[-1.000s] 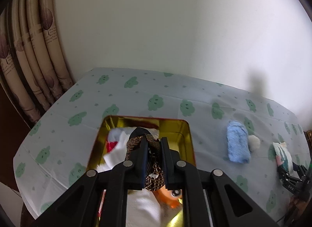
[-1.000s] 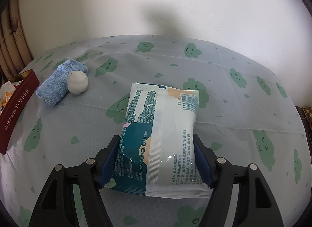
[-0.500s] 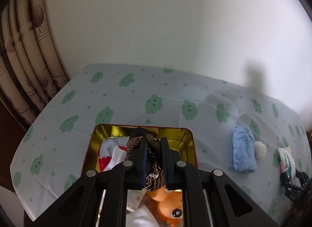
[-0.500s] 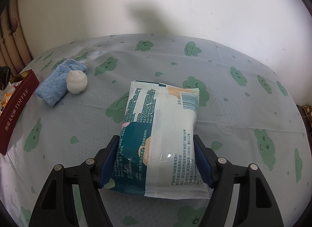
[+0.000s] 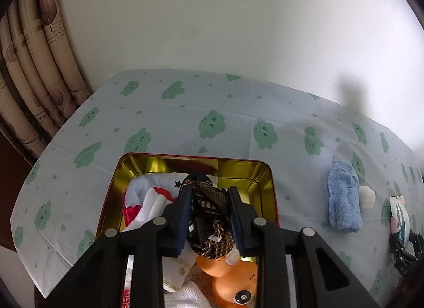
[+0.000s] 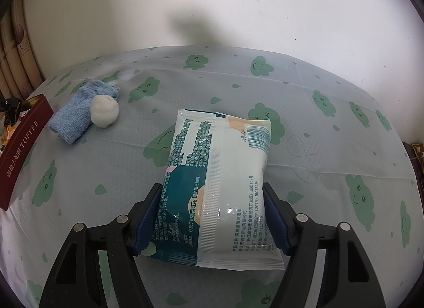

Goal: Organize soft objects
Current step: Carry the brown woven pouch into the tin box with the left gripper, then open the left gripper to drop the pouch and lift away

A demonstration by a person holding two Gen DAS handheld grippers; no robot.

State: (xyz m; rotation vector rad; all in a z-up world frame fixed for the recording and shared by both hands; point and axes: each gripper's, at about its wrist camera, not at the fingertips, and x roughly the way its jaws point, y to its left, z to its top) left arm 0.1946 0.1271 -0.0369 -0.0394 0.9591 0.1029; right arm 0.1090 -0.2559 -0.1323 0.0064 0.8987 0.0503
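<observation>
The left gripper (image 5: pixel 210 196) hangs over the open gold-lined tin (image 5: pixel 239 167) on the cloud-print tablecloth (image 5: pixel 212 101); its jaws have just been opening, and the brown patterned cloth (image 5: pixel 212 218) sits loosely between them, a sliver of gap showing by the right pad, so the fingers look parted rather than pinching; the cloth lies inside the tin on top of a white and red cloth (image 5: pixel 151 196) and an orange toy (image 5: pixel 230 276). To the right of the tin, well apart, a rolled blue towel (image 5: pixel 343 202) lies on the tablecloth with a small white ball (image 5: pixel 367 196) touching its side.

The right gripper (image 6: pixel 212 218) straddles a pack of wet wipes (image 6: pixel 220 181) lying flat on the tablecloth; both blue pads sit against the pack's long edges, closed on it; the pack rests on the table, its far end pointing toward the wall. The towel and ball lie to the left, near the tin's red side.
</observation>
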